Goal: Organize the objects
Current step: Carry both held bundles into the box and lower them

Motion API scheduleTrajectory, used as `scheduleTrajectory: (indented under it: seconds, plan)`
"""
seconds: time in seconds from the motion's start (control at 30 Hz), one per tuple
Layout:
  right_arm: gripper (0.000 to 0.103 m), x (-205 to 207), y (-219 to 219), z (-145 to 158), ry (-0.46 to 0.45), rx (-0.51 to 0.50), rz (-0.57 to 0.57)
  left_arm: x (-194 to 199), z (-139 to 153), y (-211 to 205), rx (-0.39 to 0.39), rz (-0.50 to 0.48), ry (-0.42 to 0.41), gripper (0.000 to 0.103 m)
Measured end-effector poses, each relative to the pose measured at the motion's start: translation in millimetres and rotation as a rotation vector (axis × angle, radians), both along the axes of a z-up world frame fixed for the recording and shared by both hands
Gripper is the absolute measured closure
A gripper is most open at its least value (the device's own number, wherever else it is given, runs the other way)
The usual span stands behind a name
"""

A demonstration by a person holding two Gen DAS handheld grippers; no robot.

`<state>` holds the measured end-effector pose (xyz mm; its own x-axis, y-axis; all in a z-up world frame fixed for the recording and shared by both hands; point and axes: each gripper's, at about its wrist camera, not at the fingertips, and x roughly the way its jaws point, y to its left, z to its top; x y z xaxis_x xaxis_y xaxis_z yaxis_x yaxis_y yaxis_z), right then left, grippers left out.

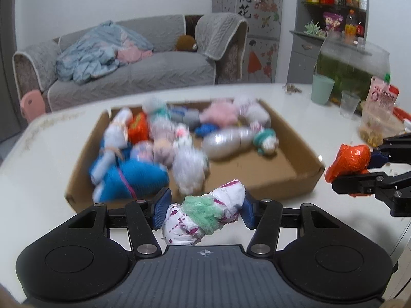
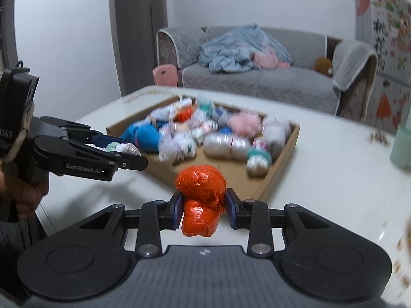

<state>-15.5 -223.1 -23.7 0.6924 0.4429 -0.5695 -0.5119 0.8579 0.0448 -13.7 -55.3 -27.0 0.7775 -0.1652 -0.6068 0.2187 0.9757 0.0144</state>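
Note:
My left gripper (image 1: 204, 211) is shut on a white, purple-speckled bundle with a green fuzzy band (image 1: 205, 211), held just in front of the near wall of a shallow cardboard tray (image 1: 295, 177). The tray holds several rolled bundles, blurred: blue, pink, silver, orange. My right gripper (image 2: 204, 205) is shut on an orange plastic-wrapped bundle (image 2: 201, 197), held above the white table near the tray's near corner (image 2: 267, 184). In the left wrist view the right gripper (image 1: 357, 166) with the orange bundle (image 1: 349, 160) is to the tray's right. In the right wrist view the left gripper (image 2: 128, 151) is at the left.
The white table (image 2: 334, 166) carries a green cup (image 1: 322, 89), a clear plastic cup (image 1: 349, 105), a fish tank (image 1: 354, 64) and snack packets (image 1: 380, 118) at the far right. A grey sofa (image 1: 154, 69), a pink chair (image 2: 165, 75) and a shelf (image 1: 331, 5) stand beyond.

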Motion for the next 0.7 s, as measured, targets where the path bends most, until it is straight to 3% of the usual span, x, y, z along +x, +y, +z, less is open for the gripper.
scheduleTrajectory:
  seconds: [0.37,0.7]
  plan:
    - [0.072,47,0,56,-0.115,-0.043,0.057,39,58,-19,0.038,-0.056,-0.064,0.041]
    - [0.072,82,7,56,-0.079,-0.061,0.099,76,61,-33,0.014,-0.109,-0.006,0.041]
